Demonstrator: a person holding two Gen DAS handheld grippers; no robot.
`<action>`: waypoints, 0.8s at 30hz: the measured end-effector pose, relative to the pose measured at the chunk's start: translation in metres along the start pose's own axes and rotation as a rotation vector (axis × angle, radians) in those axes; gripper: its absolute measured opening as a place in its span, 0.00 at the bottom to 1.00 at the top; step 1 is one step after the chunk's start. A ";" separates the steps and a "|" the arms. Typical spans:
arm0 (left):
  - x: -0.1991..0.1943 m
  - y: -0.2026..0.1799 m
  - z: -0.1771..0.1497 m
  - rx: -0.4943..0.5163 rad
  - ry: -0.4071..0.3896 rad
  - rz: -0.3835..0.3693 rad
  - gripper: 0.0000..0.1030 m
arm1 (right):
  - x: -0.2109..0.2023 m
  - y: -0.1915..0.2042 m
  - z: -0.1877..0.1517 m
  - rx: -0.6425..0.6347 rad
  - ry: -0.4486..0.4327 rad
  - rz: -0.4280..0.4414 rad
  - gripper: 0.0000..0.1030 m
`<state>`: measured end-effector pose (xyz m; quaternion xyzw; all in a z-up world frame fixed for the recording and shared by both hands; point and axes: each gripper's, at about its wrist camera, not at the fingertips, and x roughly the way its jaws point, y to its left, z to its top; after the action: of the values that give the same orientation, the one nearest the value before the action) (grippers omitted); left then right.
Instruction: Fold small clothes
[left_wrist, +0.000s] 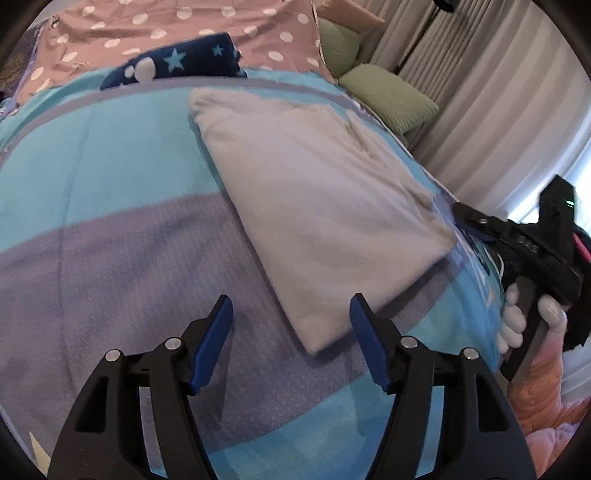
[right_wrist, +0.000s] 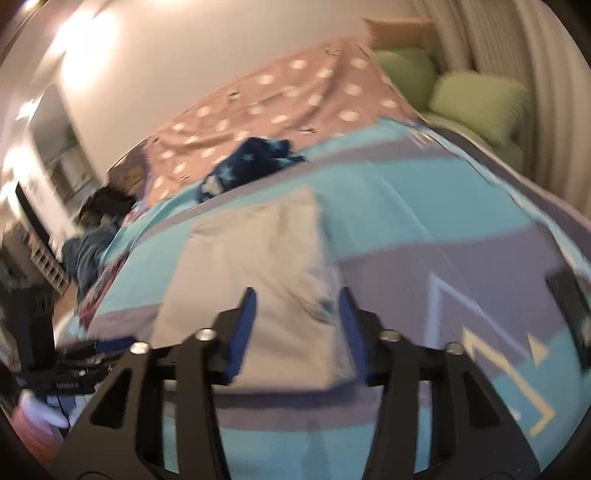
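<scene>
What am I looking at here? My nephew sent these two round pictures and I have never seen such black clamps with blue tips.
They are hand-held grippers; a person holds one in each hand, with a wide-angle camera on each. One picture looks along the left gripper, the other along the right gripper. Both are open and hold nothing. On the blue and purple bedspread lies a folded white garment. Farther back is a dark blue star-patterned cloth, with green cushions beside the bed. A gloved hand holding the right gripper shows at the left view's edge.
</scene>
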<state>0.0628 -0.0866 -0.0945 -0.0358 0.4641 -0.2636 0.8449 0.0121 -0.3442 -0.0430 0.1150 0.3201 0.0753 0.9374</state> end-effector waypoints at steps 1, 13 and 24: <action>-0.003 -0.002 0.005 0.009 -0.022 -0.001 0.64 | 0.010 0.010 0.002 -0.041 0.020 0.005 0.22; 0.034 -0.014 0.010 0.036 -0.006 -0.082 0.46 | 0.059 -0.030 -0.006 0.126 0.178 -0.013 0.00; 0.026 -0.018 0.061 0.054 -0.046 -0.048 0.46 | 0.106 -0.019 0.028 0.036 0.231 -0.013 0.00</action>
<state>0.1158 -0.1257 -0.0742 -0.0300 0.4361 -0.2953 0.8495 0.1140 -0.3447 -0.0886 0.1202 0.4281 0.0762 0.8925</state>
